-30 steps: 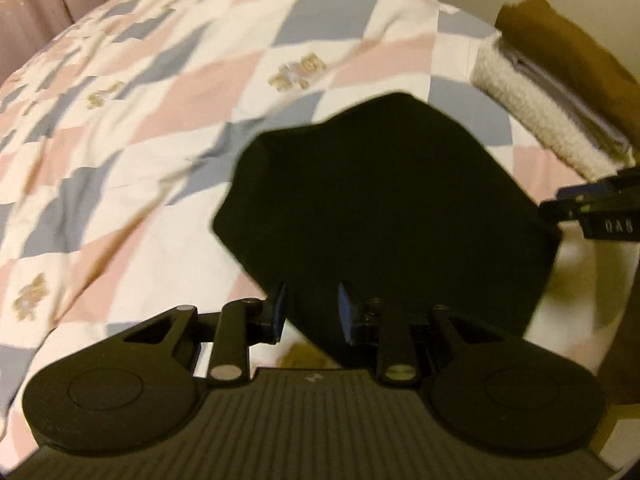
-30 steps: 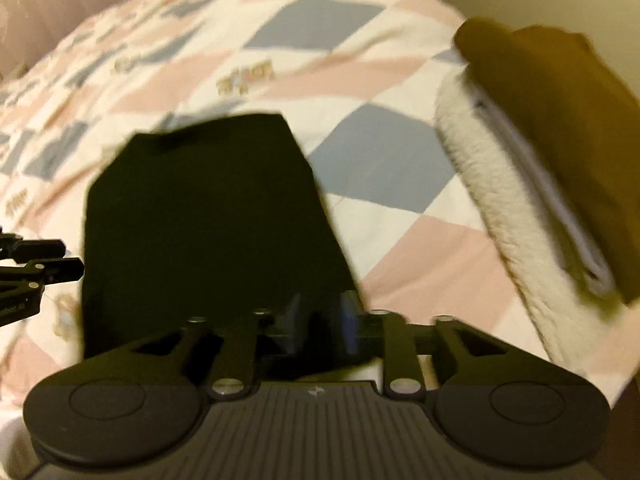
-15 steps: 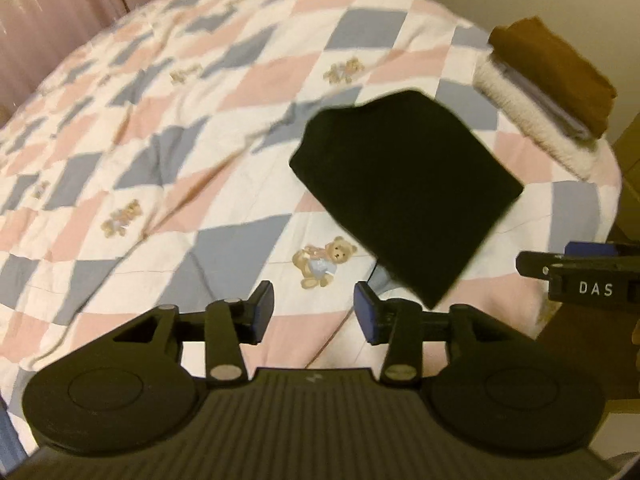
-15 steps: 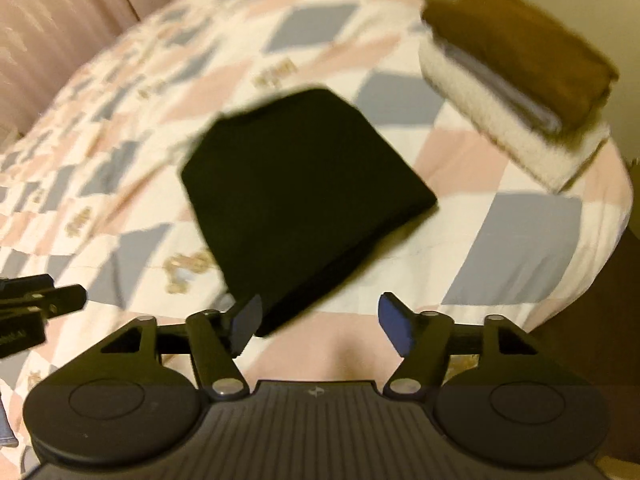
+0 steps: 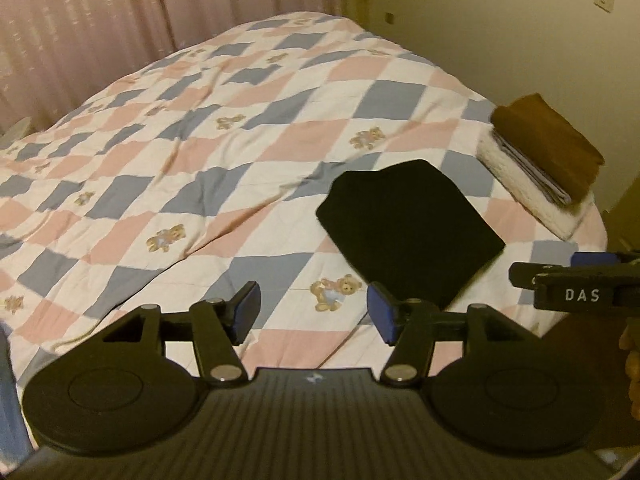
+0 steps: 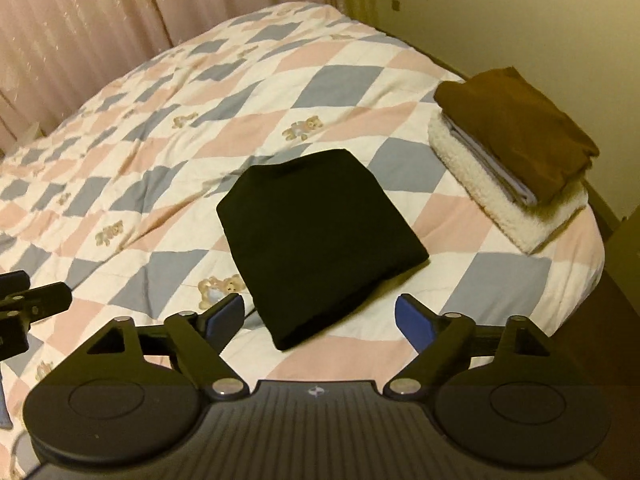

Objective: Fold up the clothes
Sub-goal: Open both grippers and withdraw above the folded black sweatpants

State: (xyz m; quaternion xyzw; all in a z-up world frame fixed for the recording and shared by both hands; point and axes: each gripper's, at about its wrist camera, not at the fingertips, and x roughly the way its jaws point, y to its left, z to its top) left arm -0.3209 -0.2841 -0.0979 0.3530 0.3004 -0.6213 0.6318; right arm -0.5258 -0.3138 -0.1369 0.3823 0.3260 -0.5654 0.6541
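Observation:
A black garment (image 5: 408,228) (image 6: 320,248), folded into a flat block, lies on the checked quilt (image 5: 200,184) (image 6: 160,152) near the bed's front right. My left gripper (image 5: 314,314) hangs open above the quilt, to the left of and nearer than the garment, holding nothing. In the right wrist view my right gripper (image 6: 319,320) is open wide just in front of the garment's near corner, with nothing between its fingers. Each gripper shows at the edge of the other's view: the right gripper (image 5: 576,288), the left gripper (image 6: 24,308).
A stack of folded clothes, brown on top (image 5: 548,148) (image 6: 516,128) over a white fleecy piece (image 6: 500,196), sits at the bed's right edge. Pink curtains (image 5: 120,32) hang behind the bed. A beige wall (image 6: 500,12) lies to the right. A hand (image 5: 632,364) shows at the far right.
Both grippers let go of the black garment, opened, and drew back and up from the bed. The garment now lies folded on the quilt.

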